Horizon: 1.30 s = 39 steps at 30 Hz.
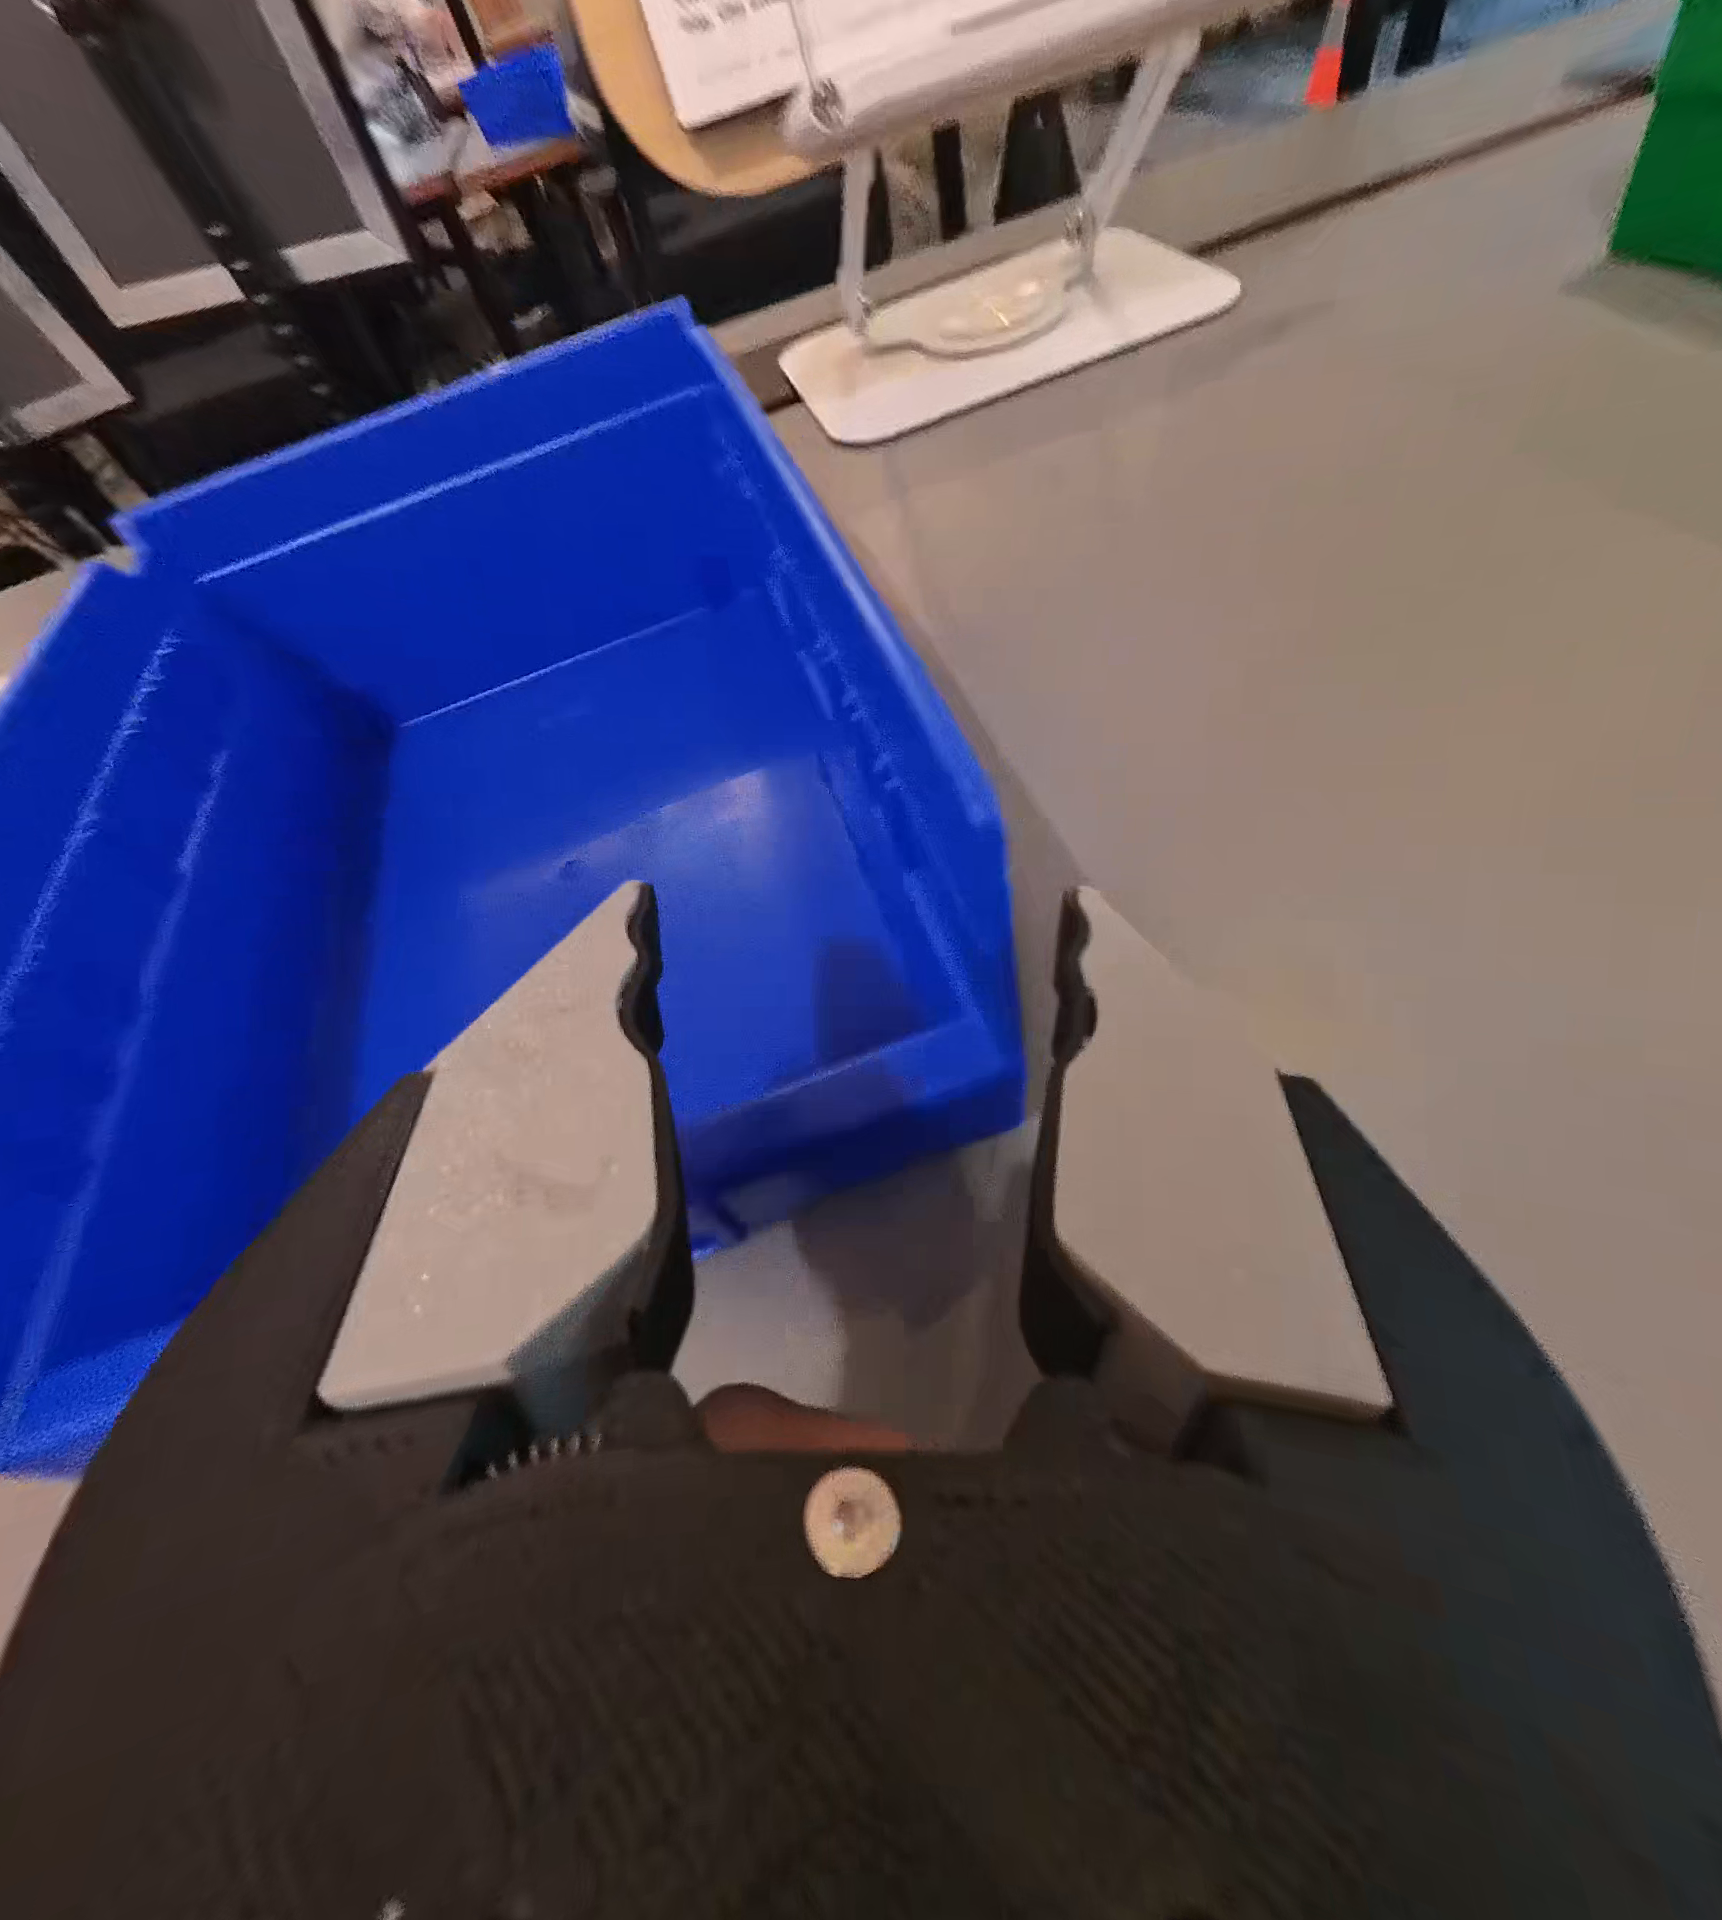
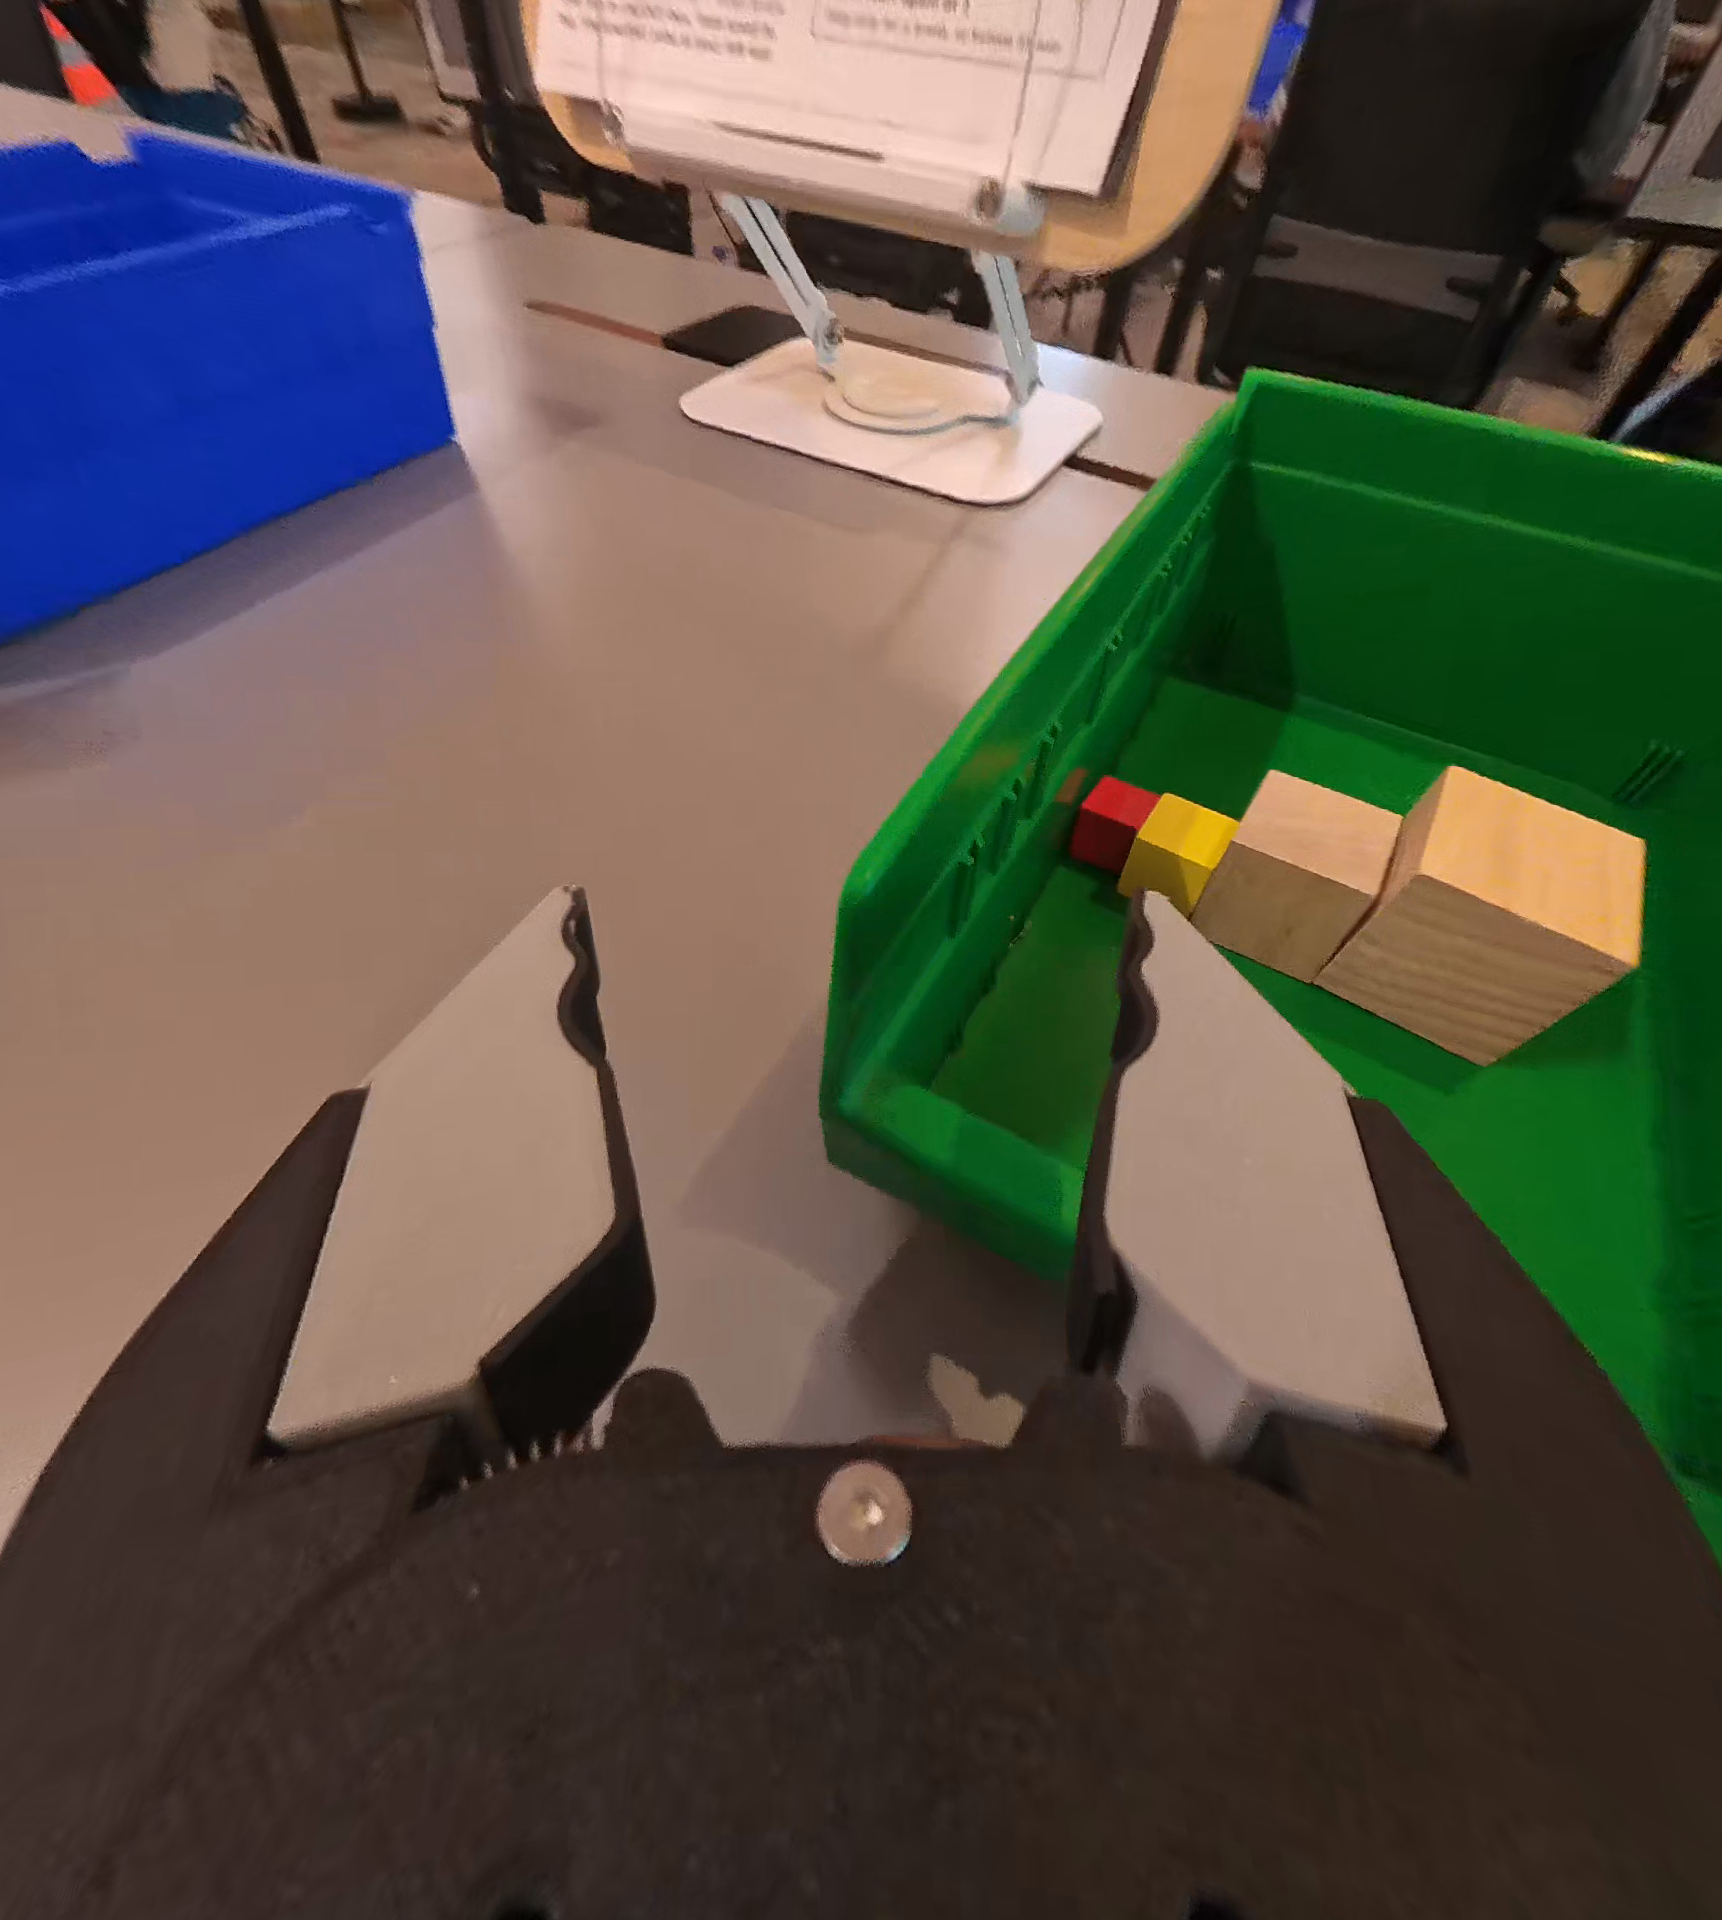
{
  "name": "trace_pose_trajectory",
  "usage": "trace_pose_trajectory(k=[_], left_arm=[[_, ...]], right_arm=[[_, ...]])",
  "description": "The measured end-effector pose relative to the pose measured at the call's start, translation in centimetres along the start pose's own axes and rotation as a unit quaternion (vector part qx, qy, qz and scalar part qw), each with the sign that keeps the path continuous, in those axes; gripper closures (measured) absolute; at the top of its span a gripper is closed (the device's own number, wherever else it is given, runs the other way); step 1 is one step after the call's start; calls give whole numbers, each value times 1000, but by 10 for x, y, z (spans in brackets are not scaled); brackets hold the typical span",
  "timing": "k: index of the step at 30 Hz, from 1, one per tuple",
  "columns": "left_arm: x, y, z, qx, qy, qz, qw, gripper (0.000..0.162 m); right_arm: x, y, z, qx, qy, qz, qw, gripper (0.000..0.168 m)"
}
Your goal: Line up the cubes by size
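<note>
Four cubes (image 2: 1356,883) are sitting in the green bin (image 2: 940,935), touching in a row, red smallest at left up to the biggest wooden one at right. Looks done. Left gripper (image 1: 862,935) and right gripper (image 2: 857,935) are hanging spread, empty.

A grey table (image 2: 524,779) carries a blue bin (image 2: 161,416), green bin (image 2: 940,987) and white stand (image 2: 898,436).
</note>
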<state>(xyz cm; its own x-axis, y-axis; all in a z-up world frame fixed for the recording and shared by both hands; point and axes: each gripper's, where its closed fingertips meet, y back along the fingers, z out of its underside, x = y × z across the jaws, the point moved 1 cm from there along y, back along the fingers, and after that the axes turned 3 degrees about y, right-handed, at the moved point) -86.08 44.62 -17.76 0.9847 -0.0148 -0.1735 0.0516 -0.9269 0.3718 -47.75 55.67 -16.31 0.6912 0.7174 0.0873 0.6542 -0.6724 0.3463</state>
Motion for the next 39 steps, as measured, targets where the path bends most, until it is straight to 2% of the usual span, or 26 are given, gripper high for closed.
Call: trace_pose_trajectory(k=[2, 4, 5, 6, 8, 9, 11, 17, 22, 28, 33, 39], left_arm=[[8, -14, -1, -18, -20, 0, 1000, 89], [-1, -27, 0, -32, -63, -49, 996, 94], [-5, -32, 2, -38, -84, -67, 993, 86], [-5, -37, 4, -46, -100, -71, 991, 102], [-11, -39, 0, -31, -126, -101, 986, 135], [-10, -38, -4, -18, -110, -89, 990, 154], [-15, -32, -4, -16, -82, -66, 994, 158], [-34, 7, -12, 22, -37, -23, 999, 160], [-53, 48, -32, 67, 0, -27, 997, 160], [-71, 83, -63, 117, 17, -65, 991, 159], [-71, 89, -73, 142, 19, -71, 987, 159], [-79, 95, -74, 152, 43, -60, 986, 159]], right_arm=[[2, -14, 4, -28, 9, 23, 999, 79], [8, -24, 10, -53, 35, 47, 997, 111], [13, -26, 12, -55, 52, 63, 995, 130], [15, -27, 10, -49, 64, 67, 994, 142], [17, -26, 11, -57, 59, 72, 994, 147], [18, -24, 12, -63, 65, 78, 993, 148], [22, -17, 16, -75, 71, 90, 991, 153], [0, 7, 20, -66, 73, 18, 995, 155], [-43, 1, 10, -57, 52, -30, 997, 154], [-118, -53, -14, -65, 90, -31, 993, 147], [-201, -115, -43, -73, 137, -54, 986, 144], [-305, -183, -80, -43, 70, -122, 989, 143]])
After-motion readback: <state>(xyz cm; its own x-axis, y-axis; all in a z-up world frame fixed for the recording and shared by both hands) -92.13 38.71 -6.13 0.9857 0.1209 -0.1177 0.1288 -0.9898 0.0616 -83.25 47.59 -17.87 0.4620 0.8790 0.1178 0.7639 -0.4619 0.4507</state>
